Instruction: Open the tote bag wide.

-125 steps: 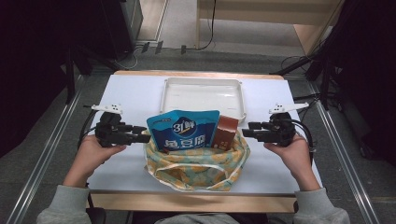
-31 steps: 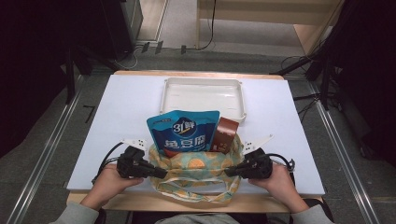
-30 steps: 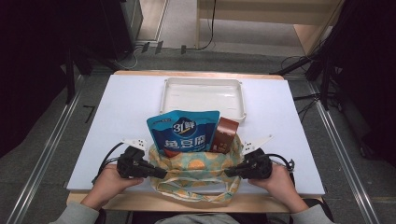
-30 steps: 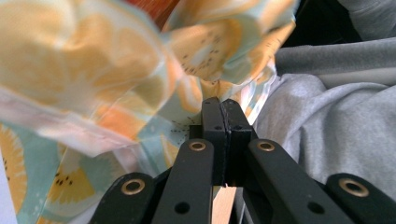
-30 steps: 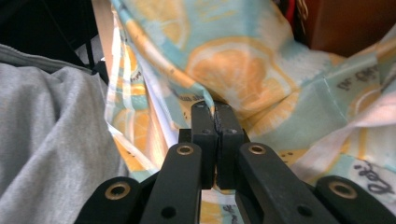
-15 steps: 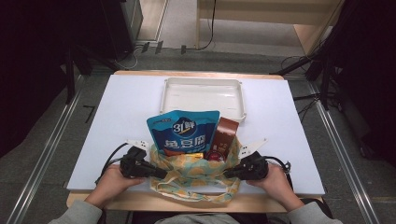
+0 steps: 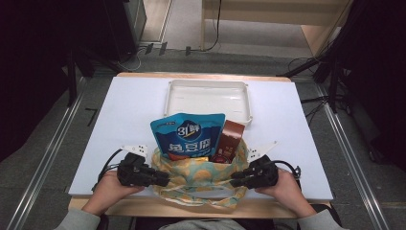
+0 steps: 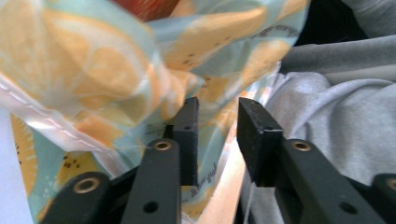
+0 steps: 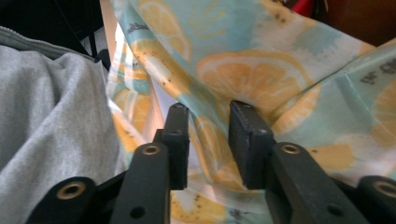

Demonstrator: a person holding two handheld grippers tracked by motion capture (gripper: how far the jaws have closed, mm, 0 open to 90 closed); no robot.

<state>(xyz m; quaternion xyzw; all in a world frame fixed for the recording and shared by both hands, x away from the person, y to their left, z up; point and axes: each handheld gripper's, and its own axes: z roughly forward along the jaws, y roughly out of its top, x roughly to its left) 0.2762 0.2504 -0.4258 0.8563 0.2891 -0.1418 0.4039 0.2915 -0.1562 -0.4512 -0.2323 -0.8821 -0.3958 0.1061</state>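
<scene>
Left claw [image 8: 215, 135] jaws just parted, narrow gap, bag cloth loose between, not pinched; right claw [image 9: 210, 140] likewise, just opening, cloth slack between pads; both flank bag [image 7: 201, 177] at near bench [image 7: 124, 110] edge, likely releasing rim; blue pouch [image 7: 189, 136], brown packet [image 7: 230, 141] upright inside; tray [image 7: 208, 98] behind.

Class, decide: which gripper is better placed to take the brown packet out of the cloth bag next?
Right. The brown packet stands at the bag's right side, nearer the right gripper; the left gripper is beyond the blue pouch. Both have just opened.
</scene>
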